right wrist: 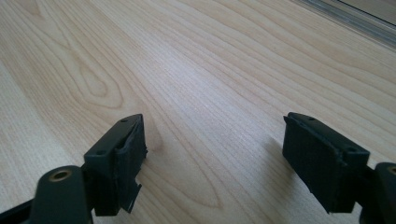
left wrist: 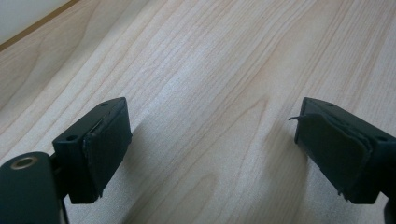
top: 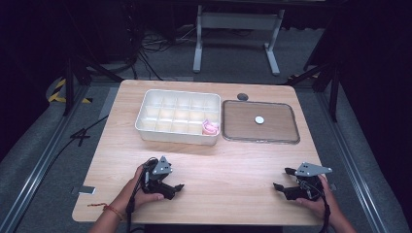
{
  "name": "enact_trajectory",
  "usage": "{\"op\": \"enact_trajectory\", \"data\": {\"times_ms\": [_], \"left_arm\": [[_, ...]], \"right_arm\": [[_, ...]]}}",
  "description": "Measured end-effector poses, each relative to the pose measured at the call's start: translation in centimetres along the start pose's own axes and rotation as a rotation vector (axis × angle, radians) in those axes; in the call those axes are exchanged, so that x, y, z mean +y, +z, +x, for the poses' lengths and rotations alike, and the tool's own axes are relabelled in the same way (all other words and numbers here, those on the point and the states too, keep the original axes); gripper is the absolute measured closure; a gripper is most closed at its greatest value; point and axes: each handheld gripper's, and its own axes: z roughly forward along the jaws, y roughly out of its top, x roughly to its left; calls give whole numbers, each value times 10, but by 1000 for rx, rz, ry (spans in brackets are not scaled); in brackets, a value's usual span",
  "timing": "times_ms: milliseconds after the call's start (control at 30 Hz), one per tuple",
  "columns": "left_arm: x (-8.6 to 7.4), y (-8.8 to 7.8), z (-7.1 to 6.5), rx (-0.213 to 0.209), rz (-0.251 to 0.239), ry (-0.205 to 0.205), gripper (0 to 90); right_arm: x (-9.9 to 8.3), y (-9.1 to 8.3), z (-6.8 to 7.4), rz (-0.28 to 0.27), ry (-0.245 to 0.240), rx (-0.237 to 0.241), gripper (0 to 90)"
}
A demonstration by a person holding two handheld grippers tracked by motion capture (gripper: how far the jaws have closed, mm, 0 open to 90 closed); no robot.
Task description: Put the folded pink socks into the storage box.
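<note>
Both grippers rest low near the table's (top: 214, 160) front edge, the left gripper (top: 171, 188) toward the front left corner, the right gripper (top: 284, 181) toward the front right, jaws spread wide on nothing. Toward the far edge sit a white compartment tray (top: 145, 114), a pink item (top: 211, 127) in its near right compartment, and beside it a clear lid (top: 286, 121)

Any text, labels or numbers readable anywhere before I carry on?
None can be read. The white compartment box, the clear lid, the table and both grippers, left and right, show no print. The small tag at the table's edge is too small to read.
</note>
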Motion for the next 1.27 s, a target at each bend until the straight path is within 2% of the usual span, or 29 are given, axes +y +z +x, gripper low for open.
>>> {"op": "enact_trajectory", "data": {"times_ms": [300,533,1267], "left_arm": [[0,0,0,2,0,0,108],[2,2,1,-8,4,15,98],[3,3,0,-10,6,14,88]], "right_arm": [[0,0,0,0,0,0,219],[0,0,0,1,4,-2,207],[2,2,-2,3,1,0,204]]}}
